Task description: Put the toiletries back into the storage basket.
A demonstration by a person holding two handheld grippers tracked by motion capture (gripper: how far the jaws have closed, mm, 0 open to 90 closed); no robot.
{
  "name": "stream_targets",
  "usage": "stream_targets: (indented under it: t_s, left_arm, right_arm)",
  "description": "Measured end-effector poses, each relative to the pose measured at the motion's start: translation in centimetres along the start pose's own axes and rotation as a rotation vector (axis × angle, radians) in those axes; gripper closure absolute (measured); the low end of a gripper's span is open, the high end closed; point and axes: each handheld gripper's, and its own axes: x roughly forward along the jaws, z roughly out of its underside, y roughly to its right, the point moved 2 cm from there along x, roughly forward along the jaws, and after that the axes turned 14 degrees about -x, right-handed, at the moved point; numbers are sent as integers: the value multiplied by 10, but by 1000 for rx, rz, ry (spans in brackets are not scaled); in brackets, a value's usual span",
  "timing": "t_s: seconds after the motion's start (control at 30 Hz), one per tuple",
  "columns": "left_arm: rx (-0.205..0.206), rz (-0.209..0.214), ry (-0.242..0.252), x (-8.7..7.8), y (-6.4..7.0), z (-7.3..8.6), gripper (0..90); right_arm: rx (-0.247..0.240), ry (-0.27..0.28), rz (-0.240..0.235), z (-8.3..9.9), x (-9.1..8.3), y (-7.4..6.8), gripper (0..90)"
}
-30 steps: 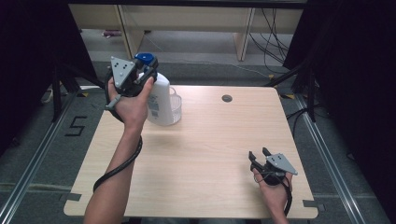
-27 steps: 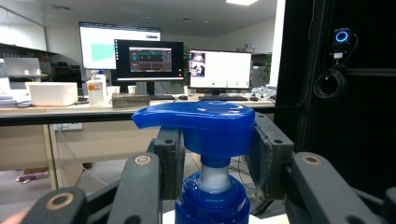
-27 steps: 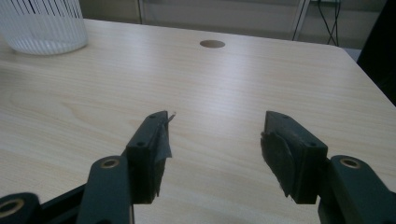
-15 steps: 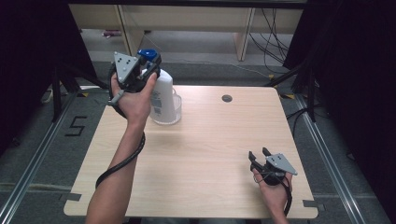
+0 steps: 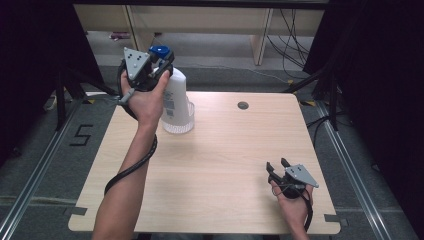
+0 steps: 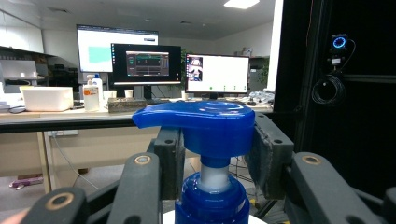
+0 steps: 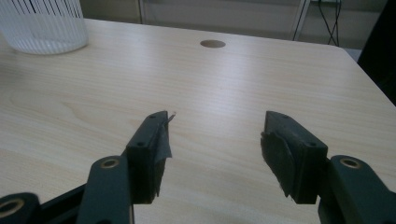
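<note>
Left tongs (image 5: 159, 60) clamped under the pump bottle (image 5: 175, 97) head for lifting off the basket (image 5: 179, 120) near counter (image 5: 220, 170) back-left corner; right tongs (image 5: 278, 167) wide, idle.

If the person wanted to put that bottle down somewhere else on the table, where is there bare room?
Most of the table is bare: the wide middle between the white basket and the right gripper, and the far right corner around the round hole. The far left is crowded, where the left gripper holds the pump bottle at the basket.
</note>
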Motion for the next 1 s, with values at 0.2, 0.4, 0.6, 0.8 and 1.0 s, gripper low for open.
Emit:
stream_targets:
  t_s: [0.2, 0.4, 0.6, 0.8, 1.0]
  left_arm:
    - [7, -2, 2, 6, 2, -4, 597]
    - [6, -3, 3, 15, 2, -9, 597]
    - [13, -11, -5, 25, 1, -10, 597]
    - [4, -13, -21, 33, -2, -8, 597]
    - [13, -22, -29, 40, -6, -5, 597]
  right_arm:
    - [9, -4, -4, 0, 0, 0, 421]
    - [-13, 6, 1, 0, 1, 1, 422]
    - [-14, 9, 1, 0, 1, 1, 421]
    - [-6, 12, -3, 0, 1, 1, 421]
    - [-1, 6, -5, 0, 1, -1, 421]
